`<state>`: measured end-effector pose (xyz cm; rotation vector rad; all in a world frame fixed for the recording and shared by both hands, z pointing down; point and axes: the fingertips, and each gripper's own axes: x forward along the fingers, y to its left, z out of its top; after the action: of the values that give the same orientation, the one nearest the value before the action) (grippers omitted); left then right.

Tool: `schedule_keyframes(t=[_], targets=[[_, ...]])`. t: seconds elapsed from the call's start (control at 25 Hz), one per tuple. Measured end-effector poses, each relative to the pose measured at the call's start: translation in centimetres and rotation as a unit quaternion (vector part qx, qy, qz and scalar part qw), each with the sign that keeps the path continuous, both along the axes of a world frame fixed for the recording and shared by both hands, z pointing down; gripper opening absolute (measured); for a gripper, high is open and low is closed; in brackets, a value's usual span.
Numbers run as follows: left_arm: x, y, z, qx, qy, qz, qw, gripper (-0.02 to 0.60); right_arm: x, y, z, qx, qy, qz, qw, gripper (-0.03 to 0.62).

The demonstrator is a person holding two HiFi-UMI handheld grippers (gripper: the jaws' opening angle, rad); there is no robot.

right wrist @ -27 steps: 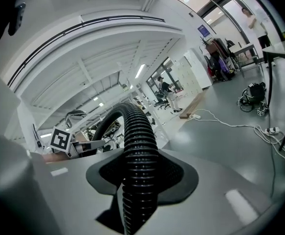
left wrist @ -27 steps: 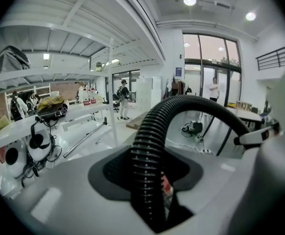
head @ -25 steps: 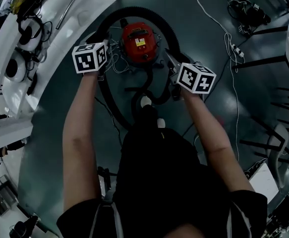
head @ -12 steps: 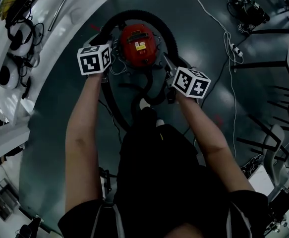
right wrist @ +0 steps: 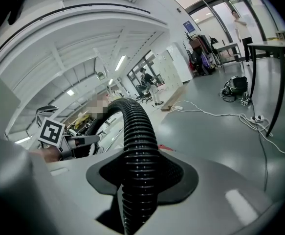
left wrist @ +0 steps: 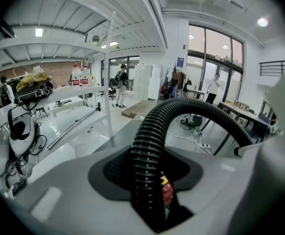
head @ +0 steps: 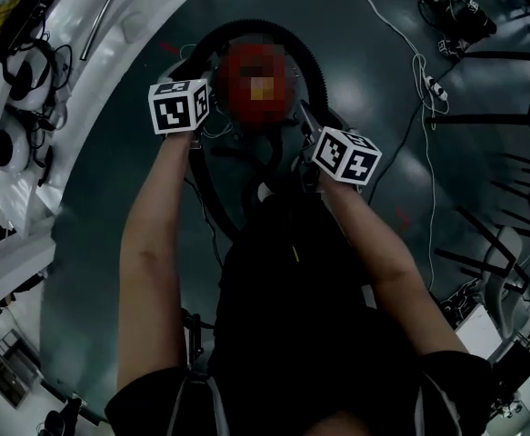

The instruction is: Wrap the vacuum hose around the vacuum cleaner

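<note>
Roughly halfway, I'd say: hose point(head: 274, 27) arcs round the far side of the vac point(head: 255, 84) on the floor. Left gripper point(left wrist: 149, 199) & right gripper point(right wrist: 135, 204) jaws each clamp it. Near side isn't wrapped; the rest trails toward the person.

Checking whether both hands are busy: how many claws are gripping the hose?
2. The left claw is clamped on the hose at the left side of its loop. The right claw is clamped on it at the right side. Neither is hidden.
</note>
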<state>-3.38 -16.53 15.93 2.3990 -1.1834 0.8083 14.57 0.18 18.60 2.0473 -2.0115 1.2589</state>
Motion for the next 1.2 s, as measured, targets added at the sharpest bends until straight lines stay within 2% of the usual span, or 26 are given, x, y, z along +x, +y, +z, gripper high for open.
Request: schedule_keyframes(t=[0.28,0.88,1.2], targets=[[0.4,-1.8,3.2,-0.026,-0.004,-0.025,0.9993,0.176,0.3,-2.5,3.2,-0.026,-0.006,0.01,1.0,0.158],[1.5,-5.9,12.7,-0.087,-0.023,-0.077,0.9929,0.176,2.8,-8.4,11.1,-0.09,-0.015,-0.011,0.996,0.158],[1.5,-9.2,17.9,-0.106,-0.055,-0.082,0.9895,0.176,3.1,-11.7,16.1,-0.123,-0.023,-0.023,0.992,0.158]])
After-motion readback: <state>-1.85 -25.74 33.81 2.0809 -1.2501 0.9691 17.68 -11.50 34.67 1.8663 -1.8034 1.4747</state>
